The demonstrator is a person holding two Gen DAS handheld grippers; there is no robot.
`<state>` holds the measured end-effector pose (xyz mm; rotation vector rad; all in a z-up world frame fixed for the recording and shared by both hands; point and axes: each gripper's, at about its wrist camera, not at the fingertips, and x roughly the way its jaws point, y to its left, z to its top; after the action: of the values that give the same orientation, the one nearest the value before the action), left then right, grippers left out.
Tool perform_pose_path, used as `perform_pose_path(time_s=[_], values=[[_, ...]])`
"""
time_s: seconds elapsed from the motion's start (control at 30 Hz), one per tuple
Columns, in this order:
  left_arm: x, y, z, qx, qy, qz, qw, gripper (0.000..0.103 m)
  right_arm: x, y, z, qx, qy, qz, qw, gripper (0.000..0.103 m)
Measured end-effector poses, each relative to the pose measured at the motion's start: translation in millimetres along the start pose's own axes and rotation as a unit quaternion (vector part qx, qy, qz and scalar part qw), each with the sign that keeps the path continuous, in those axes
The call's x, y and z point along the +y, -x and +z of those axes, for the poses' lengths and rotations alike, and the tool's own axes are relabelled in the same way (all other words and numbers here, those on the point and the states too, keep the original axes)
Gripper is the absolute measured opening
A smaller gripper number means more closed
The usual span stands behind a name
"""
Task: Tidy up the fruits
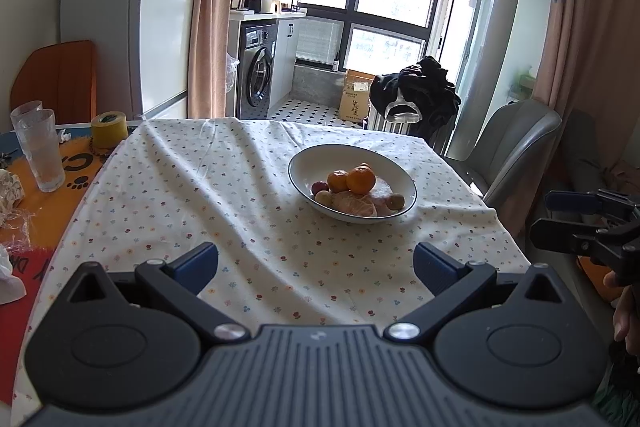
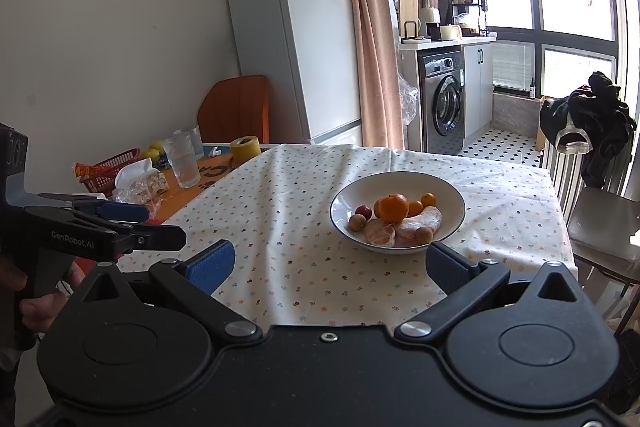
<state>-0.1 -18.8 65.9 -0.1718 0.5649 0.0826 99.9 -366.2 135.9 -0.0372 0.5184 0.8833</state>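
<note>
A white bowl (image 1: 308, 163) (image 2: 448, 195) with a dark rim sits on the flowered tablecloth. It holds several fruits: tangerines (image 1: 360, 179) (image 2: 394, 207), peeled citrus pieces (image 1: 354, 206) (image 2: 380, 233), a small red fruit (image 2: 363, 211) and small yellow-brown fruits (image 1: 397, 202) (image 2: 357, 222). My left gripper (image 1: 316, 265) is open over the cloth, well short of the bowl, with nothing between its fingers. My right gripper (image 2: 331, 265) is open and empty too, its right pad just in front of the bowl's near rim. Each gripper shows at the edge of the other's view.
On the table's left lie two clear glasses (image 1: 40, 147) (image 2: 182, 161), a yellow tape roll (image 1: 108, 129) (image 2: 245, 149), a red basket (image 2: 110, 167) with green fruit and plastic wrappers. A grey chair (image 1: 512, 147) stands at the right; a fridge and washing machine stand behind.
</note>
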Motion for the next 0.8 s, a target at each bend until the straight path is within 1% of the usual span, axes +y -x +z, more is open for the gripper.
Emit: perform_pose_path(time_s=[0.8], values=[[-2.0, -2.8, -0.9, 0.0, -0.005, -0.005, 1.0, 0.103, -2.3, -3.7, -2.0, 0.003, -0.002, 0.001, 1.0, 0.103]])
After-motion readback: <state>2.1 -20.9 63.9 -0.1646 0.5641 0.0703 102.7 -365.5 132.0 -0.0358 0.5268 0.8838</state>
